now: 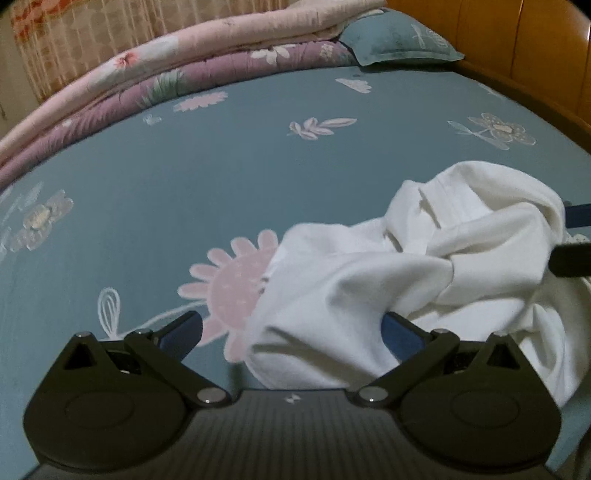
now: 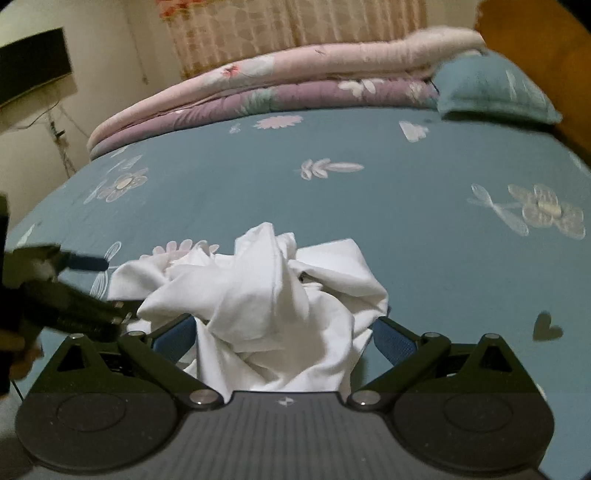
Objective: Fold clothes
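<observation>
A crumpled white garment [image 1: 424, 266] lies in a heap on the teal flowered bedsheet [image 1: 221, 177]. My left gripper [image 1: 291, 328] is open at the heap's left edge; cloth covers its right finger [image 1: 400, 334] and its left finger rests over bare sheet. In the right wrist view the same garment [image 2: 266, 306] fills the gap between the wide-apart fingers of my right gripper [image 2: 284, 336], which is open. The left gripper [image 2: 107, 288] shows at the left of that view, touching the cloth's edge. The right gripper [image 1: 572, 236] peeks in at the right edge of the left wrist view.
Folded pink and purple quilts [image 2: 280, 85] are stacked along the far side of the bed, with a teal pillow [image 2: 495, 92] beside them. A wooden headboard [image 1: 517, 40] runs along the right. A curtain [image 2: 295, 29] hangs behind.
</observation>
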### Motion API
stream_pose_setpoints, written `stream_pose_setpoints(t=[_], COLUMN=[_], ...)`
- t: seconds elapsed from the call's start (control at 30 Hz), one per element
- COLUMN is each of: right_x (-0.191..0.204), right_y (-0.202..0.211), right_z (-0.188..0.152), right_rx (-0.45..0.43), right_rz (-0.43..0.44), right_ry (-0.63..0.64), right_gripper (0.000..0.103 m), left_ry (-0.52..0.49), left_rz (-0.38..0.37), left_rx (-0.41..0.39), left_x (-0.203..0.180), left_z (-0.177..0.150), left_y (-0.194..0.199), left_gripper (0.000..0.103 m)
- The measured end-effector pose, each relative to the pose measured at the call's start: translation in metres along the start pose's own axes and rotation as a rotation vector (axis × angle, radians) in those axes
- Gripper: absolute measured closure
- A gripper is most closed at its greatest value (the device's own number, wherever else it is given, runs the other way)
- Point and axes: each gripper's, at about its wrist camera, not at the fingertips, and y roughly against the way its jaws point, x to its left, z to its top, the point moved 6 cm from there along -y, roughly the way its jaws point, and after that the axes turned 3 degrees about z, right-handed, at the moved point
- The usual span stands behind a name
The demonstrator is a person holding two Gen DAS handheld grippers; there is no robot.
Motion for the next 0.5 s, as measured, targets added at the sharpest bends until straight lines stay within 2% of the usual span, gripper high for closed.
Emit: stream_pose_setpoints(t=[0.13,0.3,0.4,0.5], right_x=[-0.018,-0.039,-0.033,-0.016], right_y=[0.003,0.02,0.023,0.017], right_z=[-0.009,-0.013,-0.006,-0.004], right_rx=[0.021,-0.006,-0.017,0.0], right_rz=[-0.057,-0.075,-0.027,-0.002], right_ry=[-0.007,-0.105,-0.109,-0.059], right_gripper=[0.0,0.0,0.0,0.0], left_ry=[0.019,-0.034,-0.025,-0.025], left_rz=[-0.037,0.015,0.005,0.005], left_rx=[-0.002,0.006,0.012,0.013], left_x=[0.0,-0.008,-0.011,-0.012], left_z=[-0.001,-0.003,-0.005,-0.006], left_y=[0.001,0.001,0.0,0.0], left_gripper=[0.0,0.001,0.001,0.001])
